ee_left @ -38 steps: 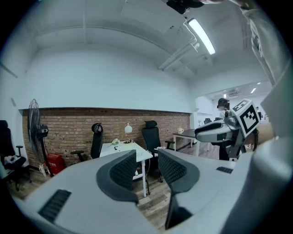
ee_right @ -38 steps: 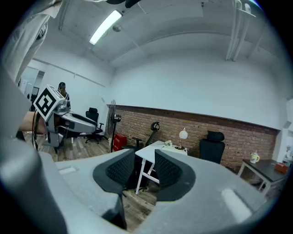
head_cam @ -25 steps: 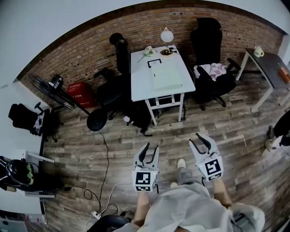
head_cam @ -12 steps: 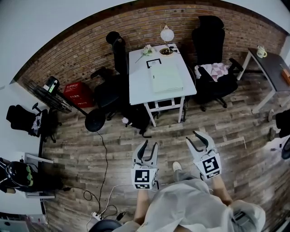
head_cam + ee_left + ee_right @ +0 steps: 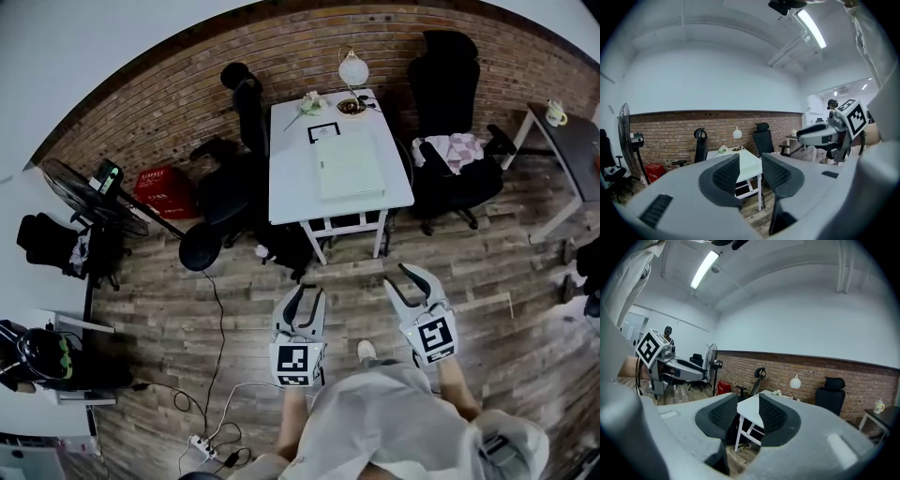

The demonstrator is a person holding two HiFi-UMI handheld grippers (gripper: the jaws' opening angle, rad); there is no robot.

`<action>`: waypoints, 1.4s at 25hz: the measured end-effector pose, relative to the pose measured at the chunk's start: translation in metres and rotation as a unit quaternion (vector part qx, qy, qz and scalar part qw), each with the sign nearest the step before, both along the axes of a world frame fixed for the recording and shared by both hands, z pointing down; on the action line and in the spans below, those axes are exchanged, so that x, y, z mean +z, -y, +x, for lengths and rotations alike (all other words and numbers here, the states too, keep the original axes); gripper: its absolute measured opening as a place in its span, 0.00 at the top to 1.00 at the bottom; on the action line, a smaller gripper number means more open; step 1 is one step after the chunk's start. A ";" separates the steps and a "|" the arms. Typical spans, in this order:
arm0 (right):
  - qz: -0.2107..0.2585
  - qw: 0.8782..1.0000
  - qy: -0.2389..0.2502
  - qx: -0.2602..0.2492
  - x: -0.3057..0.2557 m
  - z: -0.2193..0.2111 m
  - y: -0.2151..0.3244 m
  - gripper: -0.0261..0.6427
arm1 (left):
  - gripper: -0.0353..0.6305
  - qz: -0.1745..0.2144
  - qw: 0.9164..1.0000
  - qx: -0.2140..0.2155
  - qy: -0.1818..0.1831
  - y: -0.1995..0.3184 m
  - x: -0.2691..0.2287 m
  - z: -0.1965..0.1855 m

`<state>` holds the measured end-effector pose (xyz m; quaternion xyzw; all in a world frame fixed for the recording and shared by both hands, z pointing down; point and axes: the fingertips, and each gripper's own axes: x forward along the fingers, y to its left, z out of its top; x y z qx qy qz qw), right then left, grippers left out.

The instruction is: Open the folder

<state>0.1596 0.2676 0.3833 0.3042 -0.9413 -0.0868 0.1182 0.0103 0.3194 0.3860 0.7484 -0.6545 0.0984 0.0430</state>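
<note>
The left gripper (image 5: 302, 305) and right gripper (image 5: 419, 281) are being held empty, jaws parted, well apart from the folder (image 5: 350, 166) being borne flat on the white table (image 5: 291, 187) ahead, its long axis running away, neither gripper clearly nearer.

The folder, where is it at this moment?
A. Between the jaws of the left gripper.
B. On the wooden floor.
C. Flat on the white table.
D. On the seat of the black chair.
C: the head view shows the folder lying flat on the white table, while the left gripper and the right gripper are well short of it.
</note>
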 end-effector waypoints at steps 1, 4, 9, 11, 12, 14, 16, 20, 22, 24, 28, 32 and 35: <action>0.000 1.000 0.001 -0.001 0.000 -0.001 0.006 0.75 | 0.73 -0.001 1.000 -0.002 0.002 0.006 0.001 -0.001; -0.006 1.000 0.000 -0.005 0.004 0.000 0.024 0.75 | 0.73 -0.001 1.000 -0.006 0.003 0.022 0.000 -0.001; -0.007 1.000 0.004 -0.015 0.003 0.000 0.052 0.75 | 0.73 -0.002 1.000 -0.017 0.006 0.047 -0.001 0.001; -0.008 1.000 0.006 -0.018 0.005 0.002 0.061 0.75 | 0.73 -0.004 1.000 -0.021 0.006 0.054 0.000 0.004; -0.009 1.000 0.007 -0.020 0.005 0.003 0.065 0.75 | 0.73 -0.004 1.000 -0.023 0.006 0.057 0.001 0.004; -0.010 1.000 0.011 -0.022 0.006 0.002 0.072 0.75 | 0.73 -0.006 1.000 -0.028 0.006 0.062 0.004 0.004; -0.012 1.000 0.010 -0.023 0.007 0.002 0.077 0.75 | 0.73 -0.008 0.999 -0.031 0.005 0.065 0.004 0.004; -0.013 1.000 0.009 -0.022 0.008 0.000 0.086 0.75 | 0.73 -0.006 0.999 -0.035 0.007 0.072 0.003 0.000; -0.012 1.000 0.009 -0.023 0.009 -0.003 0.090 0.75 | 0.73 -0.006 0.999 -0.036 0.006 0.076 0.003 -0.002; -0.017 1.000 0.008 -0.020 0.010 -0.004 0.093 0.75 | 0.73 -0.007 0.999 -0.035 0.005 0.080 0.004 -0.003; -0.037 0.999 0.016 -0.006 0.011 -0.005 0.100 0.75 | 0.73 -0.010 0.999 -0.033 0.005 0.087 0.008 -0.004; -0.017 1.000 0.013 -0.009 0.011 -0.009 0.113 0.75 | 0.73 -0.008 0.999 -0.031 0.008 0.100 0.008 -0.009; -0.021 1.000 0.016 -0.001 0.010 -0.014 0.121 0.75 | 0.73 -0.006 1.000 -0.028 0.010 0.109 0.007 -0.015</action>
